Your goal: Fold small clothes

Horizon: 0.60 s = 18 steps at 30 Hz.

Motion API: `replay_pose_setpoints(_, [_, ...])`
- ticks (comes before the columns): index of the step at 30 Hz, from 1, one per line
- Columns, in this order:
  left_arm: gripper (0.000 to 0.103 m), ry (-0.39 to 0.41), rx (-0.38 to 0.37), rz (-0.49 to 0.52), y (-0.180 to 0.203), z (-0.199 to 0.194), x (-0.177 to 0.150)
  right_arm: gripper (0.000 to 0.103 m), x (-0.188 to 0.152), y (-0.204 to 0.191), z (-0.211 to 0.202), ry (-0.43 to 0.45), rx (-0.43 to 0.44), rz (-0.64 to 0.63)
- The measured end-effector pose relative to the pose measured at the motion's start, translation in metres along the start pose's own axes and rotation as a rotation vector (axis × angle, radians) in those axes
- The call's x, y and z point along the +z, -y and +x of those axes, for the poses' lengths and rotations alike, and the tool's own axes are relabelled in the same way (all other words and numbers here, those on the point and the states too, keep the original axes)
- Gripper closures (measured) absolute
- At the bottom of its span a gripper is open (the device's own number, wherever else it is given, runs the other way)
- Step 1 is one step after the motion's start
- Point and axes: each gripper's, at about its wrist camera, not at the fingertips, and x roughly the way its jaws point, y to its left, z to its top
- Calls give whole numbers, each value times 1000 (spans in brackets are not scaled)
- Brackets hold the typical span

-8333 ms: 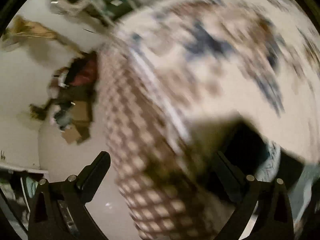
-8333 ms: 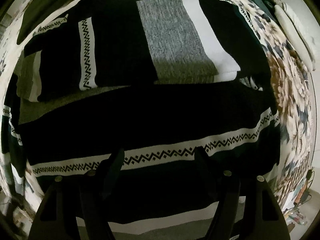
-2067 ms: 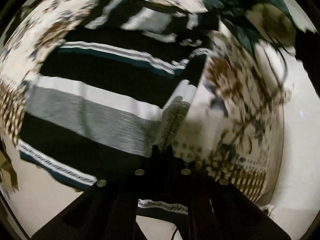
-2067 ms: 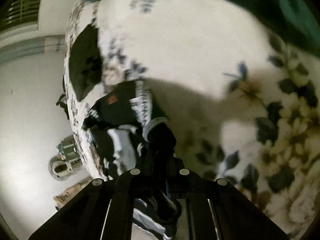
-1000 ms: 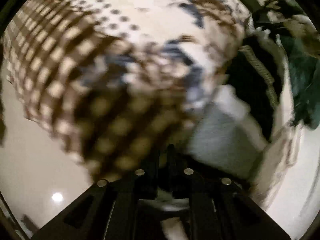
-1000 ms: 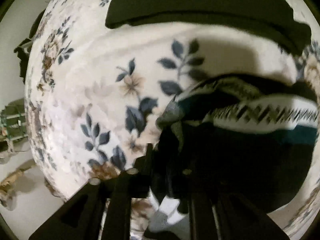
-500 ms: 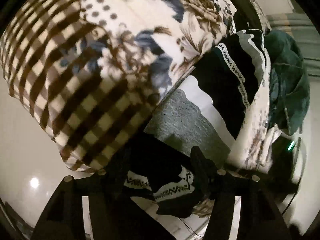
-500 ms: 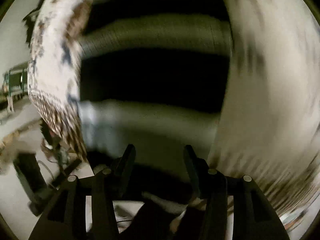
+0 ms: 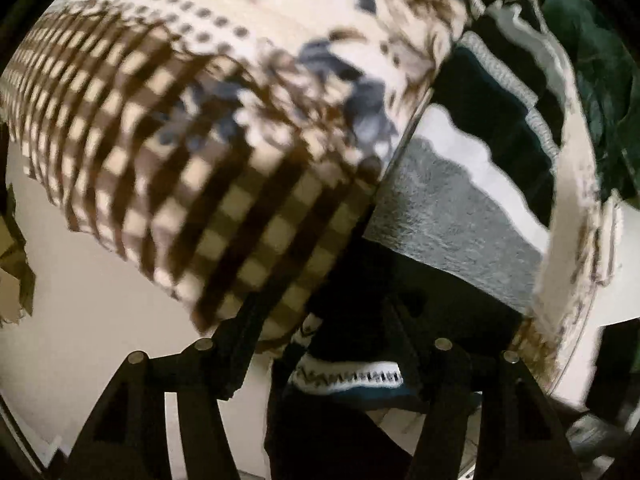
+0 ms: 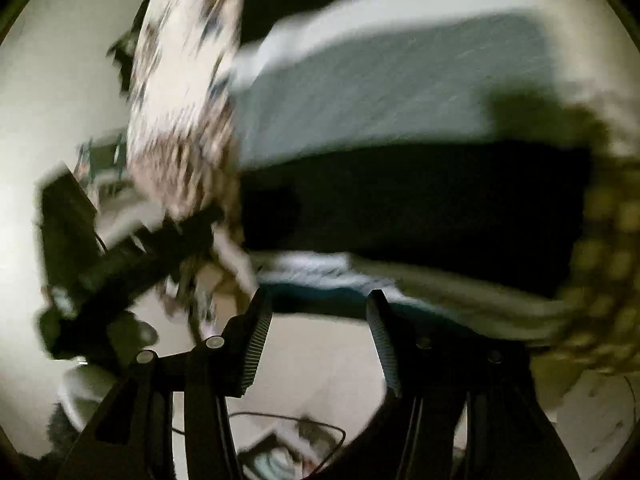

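A striped knit garment (image 9: pixel 452 216) with black, grey, white and teal bands lies on the floral bedspread (image 9: pixel 280 60). Its zigzag-trimmed hem (image 9: pixel 348 376) hangs over the bed's edge between my left gripper's fingers. My left gripper (image 9: pixel 320 320) is open, with the hem in the gap and not pinched. In the blurred right wrist view the same garment (image 10: pixel 400 128) fills the top. My right gripper (image 10: pixel 316 316) is open and empty just below the garment's lower edge.
The bedspread's brown checked border (image 9: pixel 180 184) drapes over the bed's edge. A dark green cloth (image 9: pixel 600 80) lies at the far right of the bed. Pale floor (image 9: pixel 88 320) lies below, with a dark object (image 10: pixel 120 264) and a cable (image 10: pixel 280 432) near the right gripper.
Both grippers were shut on the garment a second ago and have opened and let it go. The garment now lies on the bed with its hem over the edge; both views have shifted slightly.
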Motion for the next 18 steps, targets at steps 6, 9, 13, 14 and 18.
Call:
replay_pose_setpoints(6, [45,152,-123,70,44,-66,37,51,44,66,-98,135,-76,123])
replay_pose_setpoints(9, [38,235,-194,123,79,-94,92,43,92,76,-154,229,-90,147])
replay_pose_setpoints(13, [38,300,-275,193,149,-94,203,36,182,73,-202,335,-109,173])
replay_pose_setpoints(14, [38,297,-279,226,167,-88,226,36,208,66,-205,354,-119,170])
replay_pose_setpoints(18, [38,277,-170,356,232,-46,329,36,317,49,-207,423,-132,208])
